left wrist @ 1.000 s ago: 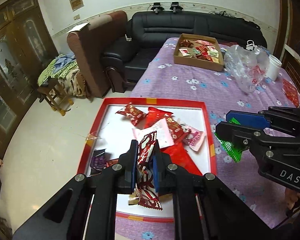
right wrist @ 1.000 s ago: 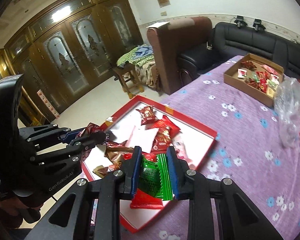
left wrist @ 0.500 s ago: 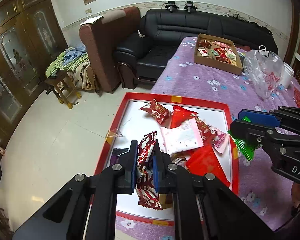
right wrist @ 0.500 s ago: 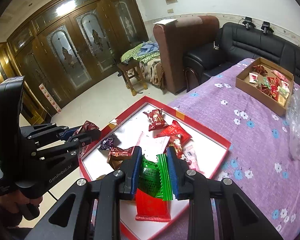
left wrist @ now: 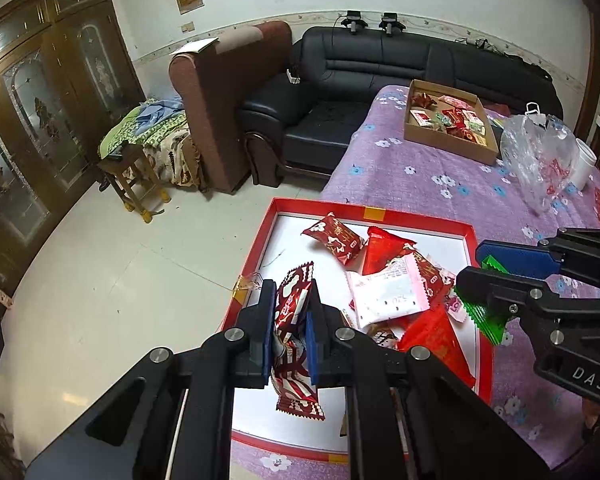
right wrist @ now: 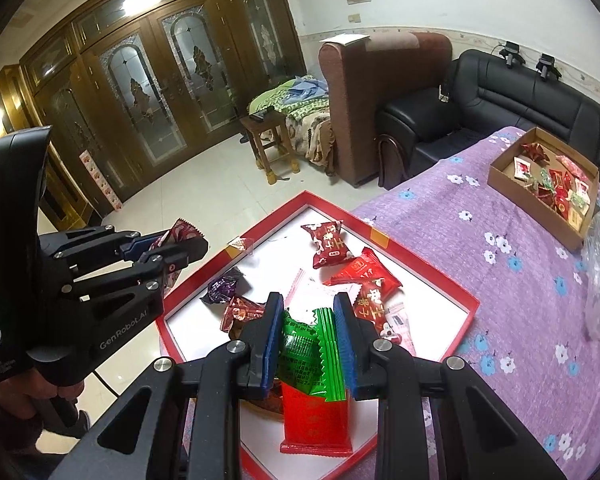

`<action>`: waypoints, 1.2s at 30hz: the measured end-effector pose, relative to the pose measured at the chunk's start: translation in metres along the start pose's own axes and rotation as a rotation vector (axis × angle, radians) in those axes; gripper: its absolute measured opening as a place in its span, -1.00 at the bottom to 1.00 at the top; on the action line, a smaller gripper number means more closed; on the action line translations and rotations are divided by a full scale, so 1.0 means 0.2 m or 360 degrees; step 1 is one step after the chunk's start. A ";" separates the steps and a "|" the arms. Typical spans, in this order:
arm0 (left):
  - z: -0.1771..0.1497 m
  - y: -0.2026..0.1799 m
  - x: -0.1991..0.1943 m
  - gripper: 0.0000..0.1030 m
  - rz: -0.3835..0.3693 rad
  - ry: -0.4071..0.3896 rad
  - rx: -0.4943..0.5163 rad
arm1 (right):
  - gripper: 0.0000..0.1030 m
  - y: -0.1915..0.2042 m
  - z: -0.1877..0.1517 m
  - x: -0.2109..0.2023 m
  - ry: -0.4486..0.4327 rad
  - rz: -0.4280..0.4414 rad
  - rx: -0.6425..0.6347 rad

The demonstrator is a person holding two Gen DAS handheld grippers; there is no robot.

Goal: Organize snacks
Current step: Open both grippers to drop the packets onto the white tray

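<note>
My left gripper (left wrist: 288,308) is shut on a red-and-white snack packet (left wrist: 294,320) and holds it above the near left part of the red tray (left wrist: 374,213). My right gripper (right wrist: 309,322) is shut on a green snack packet (right wrist: 306,352) above the tray's near edge; it also shows in the left wrist view (left wrist: 485,274). Several snack packets lie in the tray, among them red ones (right wrist: 327,243) and a white-and-pink one (left wrist: 386,294). A cardboard box (left wrist: 446,145) with several snacks sits at the table's far end.
The table has a purple flowered cloth (right wrist: 472,240). A clear plastic bag (left wrist: 538,156) and a white cup (left wrist: 584,162) stand at the far right. A black sofa (left wrist: 380,68), a brown armchair (left wrist: 224,96) and a wooden stool (left wrist: 130,176) lie beyond.
Both grippers have risen and pulled back from the tray with their packets still held, so more of the tray and the room shows. The packets in the tray have not moved.
</note>
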State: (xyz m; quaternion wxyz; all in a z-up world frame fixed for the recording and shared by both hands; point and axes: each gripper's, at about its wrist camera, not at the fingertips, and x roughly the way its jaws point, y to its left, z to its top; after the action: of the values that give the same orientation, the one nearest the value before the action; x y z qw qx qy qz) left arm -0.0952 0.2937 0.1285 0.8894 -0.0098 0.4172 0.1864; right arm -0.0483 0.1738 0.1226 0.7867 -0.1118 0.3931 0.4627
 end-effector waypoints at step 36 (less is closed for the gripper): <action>0.02 0.02 0.08 -0.79 0.0039 0.0029 -0.0032 | -0.47 0.00 0.13 0.10 -0.0014 -0.0049 -0.0059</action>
State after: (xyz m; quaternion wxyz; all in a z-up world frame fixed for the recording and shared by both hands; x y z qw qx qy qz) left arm -0.0844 0.3024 0.1203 0.8832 -0.0154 0.4234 0.2012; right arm -0.0302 0.2005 0.1251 0.7934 -0.1302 0.3791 0.4581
